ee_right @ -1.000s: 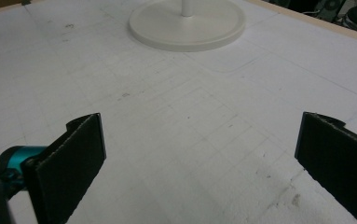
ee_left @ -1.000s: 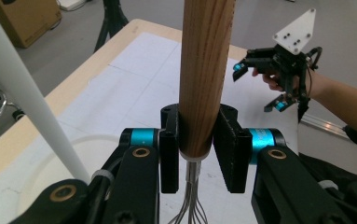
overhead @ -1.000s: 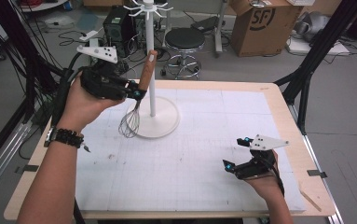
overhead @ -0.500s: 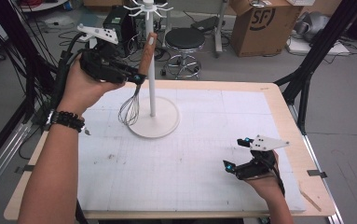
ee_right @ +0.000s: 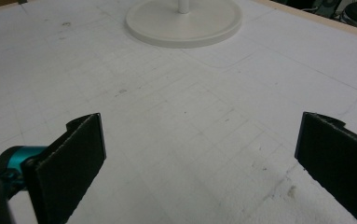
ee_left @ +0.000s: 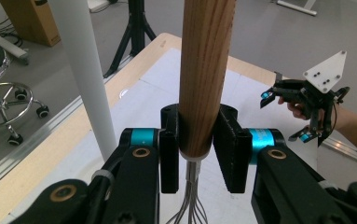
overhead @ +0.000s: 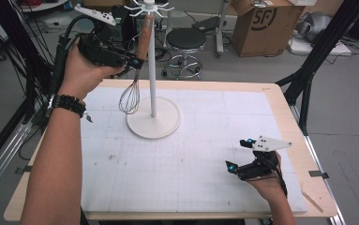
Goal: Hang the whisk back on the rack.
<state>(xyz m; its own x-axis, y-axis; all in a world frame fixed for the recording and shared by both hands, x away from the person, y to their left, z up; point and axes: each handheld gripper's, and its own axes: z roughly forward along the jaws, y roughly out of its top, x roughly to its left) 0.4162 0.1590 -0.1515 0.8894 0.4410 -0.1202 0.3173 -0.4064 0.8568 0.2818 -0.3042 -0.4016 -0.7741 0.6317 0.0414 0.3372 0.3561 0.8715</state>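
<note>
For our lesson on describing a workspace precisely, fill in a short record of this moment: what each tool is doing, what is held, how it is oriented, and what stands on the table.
left tool: shut on the whisk's wooden handle, raised above the table
whisk: upright, handle up, wire loops down, beside the pole
stand: white, round base on the mat, pole with hooks on top
right tool: open, holds nothing, low over the mat at the near right
table: wooden, covered by a white gridded mat

The letters "SF" stand in a dark round logo on the cardboard box (overhead: 261, 26) (upper right of the high view). Nothing else is legible.
</note>
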